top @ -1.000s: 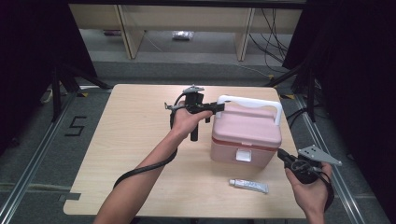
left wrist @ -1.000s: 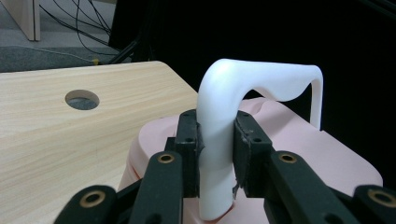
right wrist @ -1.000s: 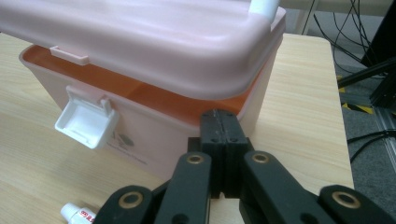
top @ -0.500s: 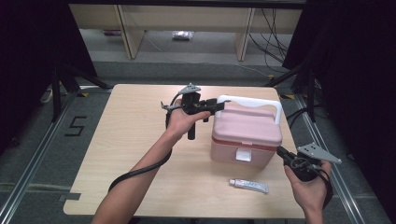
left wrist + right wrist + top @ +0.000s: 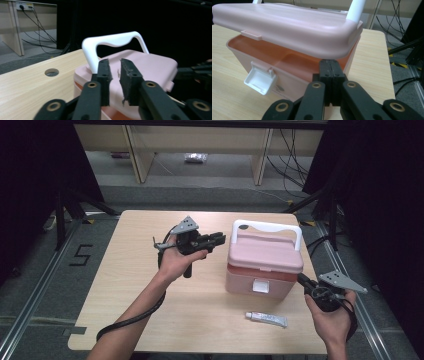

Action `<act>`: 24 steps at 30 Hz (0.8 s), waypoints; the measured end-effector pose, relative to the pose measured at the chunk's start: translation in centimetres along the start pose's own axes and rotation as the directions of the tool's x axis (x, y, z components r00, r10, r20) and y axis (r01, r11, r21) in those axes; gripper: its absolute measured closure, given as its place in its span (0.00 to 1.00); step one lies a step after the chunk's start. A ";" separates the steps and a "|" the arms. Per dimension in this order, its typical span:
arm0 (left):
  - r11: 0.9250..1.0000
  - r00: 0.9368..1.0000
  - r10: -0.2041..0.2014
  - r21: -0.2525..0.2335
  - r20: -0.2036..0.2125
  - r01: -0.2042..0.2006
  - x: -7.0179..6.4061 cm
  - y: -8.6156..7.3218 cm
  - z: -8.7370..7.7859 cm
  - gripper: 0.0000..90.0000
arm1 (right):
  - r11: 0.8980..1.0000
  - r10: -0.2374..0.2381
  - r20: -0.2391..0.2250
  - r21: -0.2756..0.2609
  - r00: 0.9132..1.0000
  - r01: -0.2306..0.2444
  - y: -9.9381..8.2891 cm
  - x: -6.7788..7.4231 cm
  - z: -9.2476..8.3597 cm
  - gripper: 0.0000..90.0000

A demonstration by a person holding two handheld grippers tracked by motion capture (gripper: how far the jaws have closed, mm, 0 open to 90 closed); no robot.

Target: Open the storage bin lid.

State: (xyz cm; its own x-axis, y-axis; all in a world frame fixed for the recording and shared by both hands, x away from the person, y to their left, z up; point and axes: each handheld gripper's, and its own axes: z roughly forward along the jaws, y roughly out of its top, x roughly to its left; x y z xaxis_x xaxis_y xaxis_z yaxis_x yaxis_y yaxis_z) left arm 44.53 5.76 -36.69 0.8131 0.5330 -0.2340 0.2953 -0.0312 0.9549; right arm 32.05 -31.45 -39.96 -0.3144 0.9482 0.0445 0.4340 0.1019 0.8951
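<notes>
Step in hand: opening the pink box [image 5: 264, 265]; right claw [image 5: 331, 65], fully closed and empty, props its lid [image 5: 287, 27]; left claw [image 5: 115, 72], empty, jaws just narrowing to a slim gap, hovers beside the white handle [image 5: 110, 41]; next, I judge, lift the lid higher.

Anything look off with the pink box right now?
Yes. The pink box has its lid propped ajar, with the white latch hanging open. The right hand-held gripper, jaws shut, sits wedged under the lid's corner.

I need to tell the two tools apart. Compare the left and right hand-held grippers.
The left hand-held gripper has a narrow gap between its jaws, which have just been closing on nothing; the right hand-held gripper is shut. The left is held above the table, clear of the box; the right is wedged under the lid. Both have black jaws.
</notes>
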 end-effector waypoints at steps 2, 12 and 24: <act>1.000 1.000 0.007 0.009 0.016 -0.007 -0.4 -0.4 -0.4 0.92 | 0.998 -0.053 -0.001 -0.025 0.999 0.052 0.2 -0.4 0.1 1.00; 0.995 0.995 0.098 0.005 0.019 -0.098 -1.4 -2.3 -1.5 0.99 | 0.999 -0.035 0.012 -0.028 0.999 0.035 0.9 -0.2 0.0 1.00; 0.980 0.978 0.196 0.012 0.076 -0.197 -3.5 -4.1 -1.3 0.99 | 0.998 -0.043 0.019 -0.050 0.999 0.044 2.1 0.0 0.0 1.00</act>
State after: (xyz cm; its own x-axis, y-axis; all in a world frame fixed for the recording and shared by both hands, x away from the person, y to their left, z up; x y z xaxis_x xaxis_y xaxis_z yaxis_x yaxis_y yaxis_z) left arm 39.81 5.18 -39.57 0.8908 0.4510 -0.0558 0.1350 -0.1454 0.9801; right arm 33.00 -31.24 -38.07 -0.3167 0.9485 -0.0029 0.3770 0.1287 0.9172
